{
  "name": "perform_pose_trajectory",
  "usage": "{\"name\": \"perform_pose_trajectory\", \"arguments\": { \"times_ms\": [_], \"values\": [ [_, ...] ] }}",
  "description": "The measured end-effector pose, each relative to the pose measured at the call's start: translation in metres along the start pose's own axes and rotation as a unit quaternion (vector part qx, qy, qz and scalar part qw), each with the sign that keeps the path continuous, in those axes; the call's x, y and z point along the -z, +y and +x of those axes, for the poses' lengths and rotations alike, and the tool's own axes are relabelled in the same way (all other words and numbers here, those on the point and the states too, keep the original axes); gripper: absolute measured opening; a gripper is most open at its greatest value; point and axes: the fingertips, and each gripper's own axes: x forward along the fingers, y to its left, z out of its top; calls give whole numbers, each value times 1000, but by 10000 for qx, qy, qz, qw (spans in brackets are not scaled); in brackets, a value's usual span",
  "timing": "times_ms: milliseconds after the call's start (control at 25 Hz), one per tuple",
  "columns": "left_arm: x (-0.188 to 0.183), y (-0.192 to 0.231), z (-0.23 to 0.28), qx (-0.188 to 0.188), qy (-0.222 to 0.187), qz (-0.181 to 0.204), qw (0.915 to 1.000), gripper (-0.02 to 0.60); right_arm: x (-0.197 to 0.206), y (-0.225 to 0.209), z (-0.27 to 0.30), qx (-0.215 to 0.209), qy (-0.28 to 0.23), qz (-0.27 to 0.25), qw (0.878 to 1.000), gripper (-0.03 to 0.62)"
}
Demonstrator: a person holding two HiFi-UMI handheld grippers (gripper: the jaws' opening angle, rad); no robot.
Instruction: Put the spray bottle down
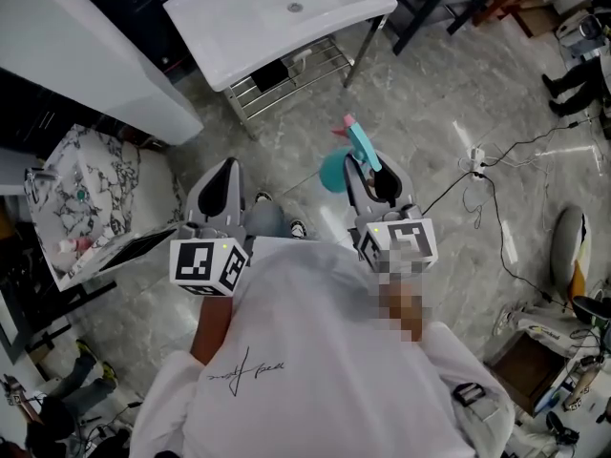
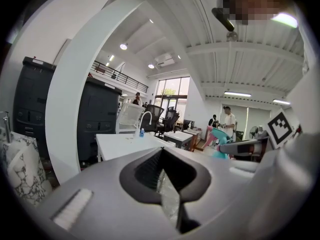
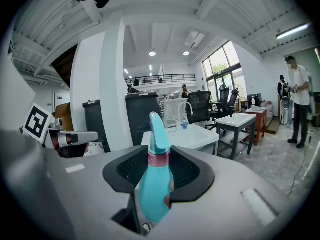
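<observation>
A teal spray bottle (image 1: 363,146) with a pink collar stands upright between the jaws of my right gripper (image 1: 370,181). In the right gripper view the black pads press on both sides of the spray bottle (image 3: 152,184), just under its collar, so my right gripper (image 3: 159,166) is shut on it. The bottle hangs above the floor. My left gripper (image 1: 221,184) is level with it on the left. Its jaws (image 2: 161,156) stand together. A thin pale mottled strip shows in the slit; I cannot tell what it is. The left gripper view shows the spray bottle (image 2: 218,135) at the right.
A white washbasin on a metal frame (image 1: 277,17) stands ahead over a grey marble floor (image 1: 449,93). A marble-patterned basin (image 1: 86,189) sits at the left beside a white column (image 3: 112,89). Cables (image 1: 496,160) run over the floor at the right. A person (image 3: 300,99) stands far right.
</observation>
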Motion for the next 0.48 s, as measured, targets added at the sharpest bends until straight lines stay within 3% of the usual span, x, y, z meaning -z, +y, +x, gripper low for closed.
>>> {"name": "perform_pose_trajectory", "arguments": {
  "times_ms": [480],
  "values": [
    [-9, 21, 66, 94, -75, -143, 9998, 37, -19, -30, 51, 56, 48, -158, 9998, 127]
  ]
}}
